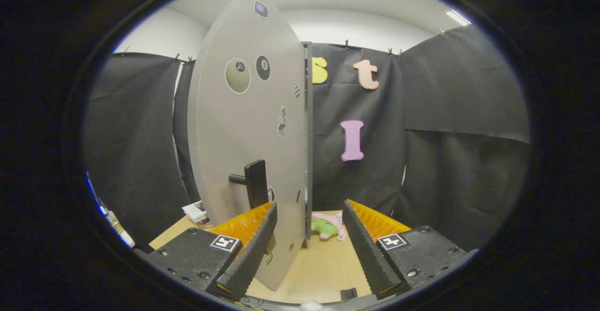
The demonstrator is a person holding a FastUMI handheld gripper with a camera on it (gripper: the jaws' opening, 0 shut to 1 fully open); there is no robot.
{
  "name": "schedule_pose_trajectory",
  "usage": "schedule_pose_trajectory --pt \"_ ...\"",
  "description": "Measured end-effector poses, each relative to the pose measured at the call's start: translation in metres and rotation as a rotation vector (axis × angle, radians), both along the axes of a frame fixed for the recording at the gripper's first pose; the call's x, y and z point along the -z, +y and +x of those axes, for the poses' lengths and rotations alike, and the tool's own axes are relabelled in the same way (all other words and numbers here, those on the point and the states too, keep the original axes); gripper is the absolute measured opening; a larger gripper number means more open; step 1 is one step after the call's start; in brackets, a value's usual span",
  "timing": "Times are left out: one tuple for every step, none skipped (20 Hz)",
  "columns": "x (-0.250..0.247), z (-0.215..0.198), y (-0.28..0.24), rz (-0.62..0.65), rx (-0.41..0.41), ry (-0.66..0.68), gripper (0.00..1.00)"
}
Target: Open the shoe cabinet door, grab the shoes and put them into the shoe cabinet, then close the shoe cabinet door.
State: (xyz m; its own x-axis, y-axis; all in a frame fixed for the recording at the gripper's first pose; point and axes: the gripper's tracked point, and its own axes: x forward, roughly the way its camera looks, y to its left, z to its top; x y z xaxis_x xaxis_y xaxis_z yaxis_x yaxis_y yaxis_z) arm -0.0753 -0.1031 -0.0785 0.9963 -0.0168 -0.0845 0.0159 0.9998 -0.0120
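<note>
Standing wide apart, the two fingers of the gripper (pixel 309 250) hold nothing; the free edge of the shoe cabinet door (pixel 248 128) comes down into the gap between them, nearer the left finger (pixel 251 255) than the right finger (pixel 370 250), and whether it touches the left one cannot be told. That door is swung out toward the camera, seen nearly edge-on along its right side, a pale grey panel rising well above the fingers. On its face, just above the left fingertip, sits a dark door handle (pixel 253 182), a flat upright plate with a short bar sticking out to the left. Higher up the panel carries a large round sticker (pixel 237 75) and a smaller dark round one (pixel 262 67) beside it, with a small dark patch near the top. Behind the door's far edge runs a narrow grey upright, the cabinet frame (pixel 308 137). Beyond the fingers, on the light wooden table (pixel 323 264), lies a small plush toy (pixel 328 225) in pink and green, close to the foot of that frame and between the two fingertips as seen from here. To the left of the door, near the table's far corner, rests a small white box (pixel 196 211). Black cloth hangs all round the booth (pixel 459 128), with a white ceiling above it.
</note>
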Motion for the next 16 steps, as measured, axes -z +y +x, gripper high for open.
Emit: schedule_pose_trajectory --pt "0.001 0.002 0.011 0.002 -0.006 0.001 0.93" --pt "0.003 0.007 0.021 -0.002 -0.014 0.004 0.93" --pt "0.005 0.012 0.031 -0.006 -0.019 0.01 0.93" --pt "0.008 0.017 0.041 -0.003 -0.023 0.016 0.93" --pt "0.009 0.022 0.053 0.006 -0.032 0.017 0.93" --pt "0.009 0.027 0.065 0.02 -0.041 0.013 0.93" --pt "0.01 0.032 0.076 0.029 -0.046 0.015 0.93" --pt "0.01 0.038 0.088 0.03 -0.055 0.014 0.93" --pt "0.011 0.045 0.1 0.028 -0.064 0.019 0.93" --pt "0.011 0.052 0.113 0.028 -0.081 0.02 0.93" --pt "0.011 0.059 0.129 0.027 -0.106 0.026 0.94" --pt "0.013 0.066 0.144 0.026 -0.135 0.023 0.94" --pt "0.014 0.075 0.159 0.021 -0.155 0.028 0.96" --pt "0.017 0.083 0.168 0.014 -0.165 0.036 0.96" --pt "0.021 0.09 0.176 0.01 -0.175 0.044 0.96" --pt "0.021 0.096 0.185 0.013 -0.184 0.049 0.96"
